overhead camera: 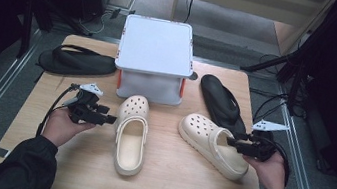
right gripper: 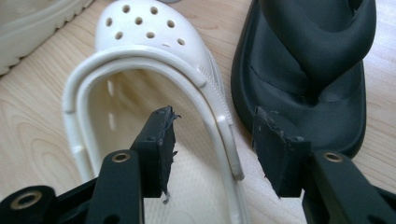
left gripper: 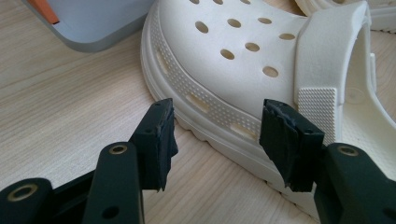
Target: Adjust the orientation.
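The right-hand cream foam clog with round vent holes (overhead camera: 212,144) lies on the light wooden tabletop (overhead camera: 169,180), toe pointing up-left in the high view, heel toward the person's right hand (overhead camera: 271,170). The right gripper (overhead camera: 235,143) stands at the heel opening. In the right gripper view, its jaws are spread wide and straddle the outer side wall and heel strap of this clog (right gripper: 154,93): one black finger (right gripper: 161,144) sits over the footbed inside the opening, the other outside the wall, between the clog and the black foam flip-flop sandal (right gripper: 308,70) just beside it. The pads do not press on the wall; nothing is gripped.

The second cream foam clog (overhead camera: 131,134) lies left of the first, well apart from it, toe pointing toward the grey plastic box with orange latches (overhead camera: 154,57) at the table's far middle. The left gripper (overhead camera: 111,120), held in the left hand (overhead camera: 63,127), points at this clog's side. In the left gripper view its jaws are wide open and empty, fingertips (left gripper: 161,135) just short of the ribbed sole edge of the clog (left gripper: 233,60); contact cannot be confirmed.

A second black flip-flop sandal (overhead camera: 77,62) lies at the far left corner of the table, left of the box.
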`<state>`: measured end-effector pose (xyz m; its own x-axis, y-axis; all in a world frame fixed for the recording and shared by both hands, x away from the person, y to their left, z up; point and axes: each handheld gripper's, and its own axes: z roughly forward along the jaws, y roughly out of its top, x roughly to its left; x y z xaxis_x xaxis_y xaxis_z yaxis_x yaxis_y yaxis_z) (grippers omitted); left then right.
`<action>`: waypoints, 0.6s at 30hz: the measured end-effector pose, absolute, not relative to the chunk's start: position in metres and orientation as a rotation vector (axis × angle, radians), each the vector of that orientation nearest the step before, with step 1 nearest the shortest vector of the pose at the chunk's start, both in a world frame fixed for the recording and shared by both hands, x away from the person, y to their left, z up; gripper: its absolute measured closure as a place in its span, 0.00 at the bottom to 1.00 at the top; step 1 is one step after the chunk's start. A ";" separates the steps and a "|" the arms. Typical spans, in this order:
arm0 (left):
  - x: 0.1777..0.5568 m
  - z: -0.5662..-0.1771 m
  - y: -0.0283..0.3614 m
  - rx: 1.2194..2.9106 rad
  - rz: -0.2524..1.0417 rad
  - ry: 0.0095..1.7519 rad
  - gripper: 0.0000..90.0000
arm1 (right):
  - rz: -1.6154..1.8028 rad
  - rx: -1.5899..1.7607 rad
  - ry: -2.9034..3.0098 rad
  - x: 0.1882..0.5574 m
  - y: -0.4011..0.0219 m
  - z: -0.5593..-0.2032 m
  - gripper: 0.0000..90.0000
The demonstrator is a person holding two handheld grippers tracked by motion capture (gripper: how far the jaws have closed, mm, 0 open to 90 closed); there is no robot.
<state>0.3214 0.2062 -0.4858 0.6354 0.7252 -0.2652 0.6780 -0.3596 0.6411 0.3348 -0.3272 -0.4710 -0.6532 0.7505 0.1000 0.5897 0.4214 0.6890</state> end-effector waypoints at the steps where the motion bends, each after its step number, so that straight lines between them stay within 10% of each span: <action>1: 0.320 -0.487 0.207 2.109 0.084 1.093 0.51 | 1.046 1.179 2.470 0.338 -0.325 -0.473 0.55; 18: 0.309 -0.489 0.217 2.085 0.081 1.124 0.50 | 1.043 1.116 2.560 0.364 -0.304 -0.487 0.66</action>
<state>0.3086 0.2166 -0.4888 0.6122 0.7398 -0.2792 0.6923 -0.3308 0.6413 0.3644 -0.3045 -0.4871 -0.7084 0.6950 0.1228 0.5830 0.4782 0.6568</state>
